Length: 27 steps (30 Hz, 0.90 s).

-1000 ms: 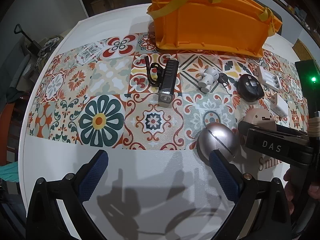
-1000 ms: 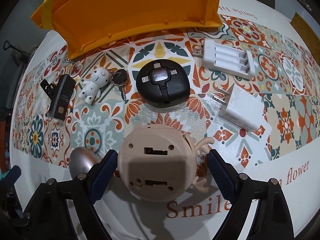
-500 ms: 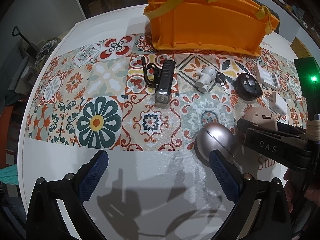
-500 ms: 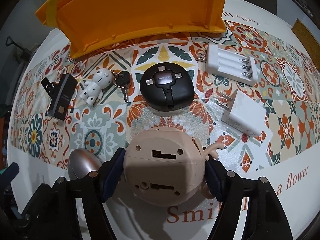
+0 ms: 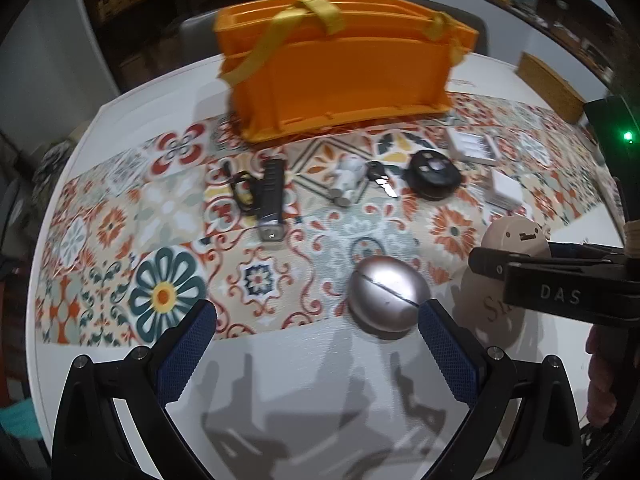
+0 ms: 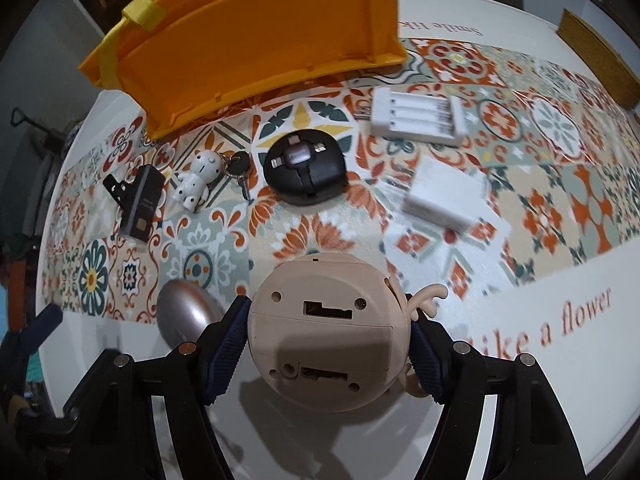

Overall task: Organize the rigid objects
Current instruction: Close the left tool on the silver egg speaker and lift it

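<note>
- Right wrist view: the right gripper is clamped on the beige round toy, apparently lifted off the table.
- Left gripper hangs wide open, holding nothing, beside the silver egg.
- Likely next: carry the toy into the orange basket, clearing its rim.

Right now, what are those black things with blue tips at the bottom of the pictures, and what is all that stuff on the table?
Those are two claws that a person holds, one in each hand. Each claw has a small camera looking out along its blue fingers, so each picture is one claw's view.

The left claw is open and holds nothing. A silver egg lies just in front of it.

The right claw is squeezed shut on a round beige toy, and we see the toy's underside.

On the patterned table lie a small white figure with keys, a round black cable holder, a white battery charger, a white plug and a black bike light. Behind them stands an orange basket, probably where things get tidied away.
</note>
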Tool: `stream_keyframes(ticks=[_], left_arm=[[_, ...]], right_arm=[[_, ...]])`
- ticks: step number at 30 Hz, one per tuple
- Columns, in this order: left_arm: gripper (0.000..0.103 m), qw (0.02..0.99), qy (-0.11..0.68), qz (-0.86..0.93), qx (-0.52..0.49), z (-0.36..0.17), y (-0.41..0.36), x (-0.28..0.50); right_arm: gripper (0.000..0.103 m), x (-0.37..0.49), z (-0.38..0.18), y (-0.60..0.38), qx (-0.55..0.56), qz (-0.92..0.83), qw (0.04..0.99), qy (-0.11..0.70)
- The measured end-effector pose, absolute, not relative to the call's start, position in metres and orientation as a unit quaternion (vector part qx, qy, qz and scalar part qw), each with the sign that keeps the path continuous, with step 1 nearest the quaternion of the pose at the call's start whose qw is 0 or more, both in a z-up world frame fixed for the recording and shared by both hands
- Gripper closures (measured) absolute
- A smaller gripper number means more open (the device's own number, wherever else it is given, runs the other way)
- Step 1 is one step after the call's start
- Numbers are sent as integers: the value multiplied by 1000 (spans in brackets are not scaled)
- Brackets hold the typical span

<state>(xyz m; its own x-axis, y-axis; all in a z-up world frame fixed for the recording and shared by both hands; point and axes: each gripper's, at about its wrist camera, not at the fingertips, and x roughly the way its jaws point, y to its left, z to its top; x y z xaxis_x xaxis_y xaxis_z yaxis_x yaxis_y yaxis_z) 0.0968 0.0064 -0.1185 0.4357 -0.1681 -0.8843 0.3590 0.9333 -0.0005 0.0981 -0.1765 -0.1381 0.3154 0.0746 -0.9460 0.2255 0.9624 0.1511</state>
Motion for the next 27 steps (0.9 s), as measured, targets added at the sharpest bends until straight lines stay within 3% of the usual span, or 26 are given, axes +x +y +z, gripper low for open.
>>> stream_keyframes(ticks=[22, 27], left_arm=[[1, 837, 438, -264, 195, -153, -40, 85], [8, 824, 445, -281, 208, -166, -47, 88]], right_arm=[[30, 44, -137, -201, 159, -123, 792, 577], [30, 42, -141, -203, 165, -131, 788, 579]])
